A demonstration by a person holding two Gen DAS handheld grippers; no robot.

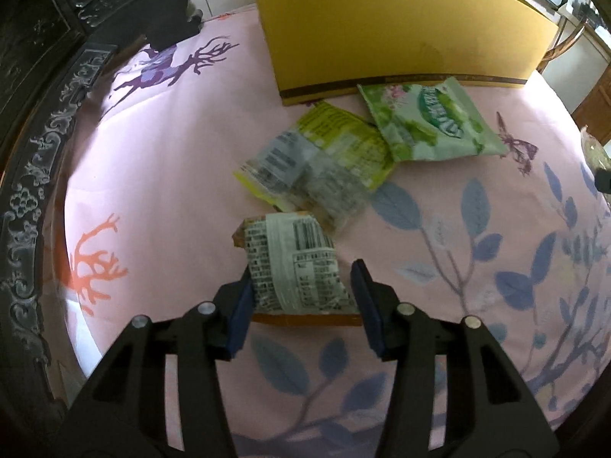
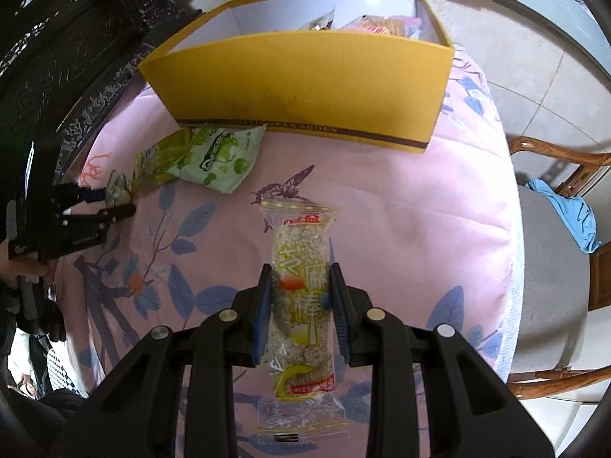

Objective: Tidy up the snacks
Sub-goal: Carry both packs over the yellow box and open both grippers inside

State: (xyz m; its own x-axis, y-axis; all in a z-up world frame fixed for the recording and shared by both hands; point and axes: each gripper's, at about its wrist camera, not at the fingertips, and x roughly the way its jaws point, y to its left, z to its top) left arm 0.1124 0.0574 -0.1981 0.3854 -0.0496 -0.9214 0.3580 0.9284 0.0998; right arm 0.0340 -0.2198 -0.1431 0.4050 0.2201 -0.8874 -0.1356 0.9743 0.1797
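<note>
The right gripper (image 2: 301, 297) is clamped on a clear-wrapped sesame rice bar (image 2: 301, 294), held lengthwise above the pink printed tablecloth (image 2: 401, 229). At twelve o'clock stands an open yellow shoe box (image 2: 305, 91) (a few snack packets show inside). The left gripper (image 1: 301, 290) has its jaws around a small barcode-printed snack pack (image 1: 294, 267), though only the left pad clearly touches; a green candy bag (image 1: 427, 118) and a yellow-green packet (image 1: 324, 152) lie at one o'clock before the box.

two black hand-held grippers, left (image 1: 303, 286) and right (image 2: 301, 290), blue finger pads, silver pivot screws
</note>
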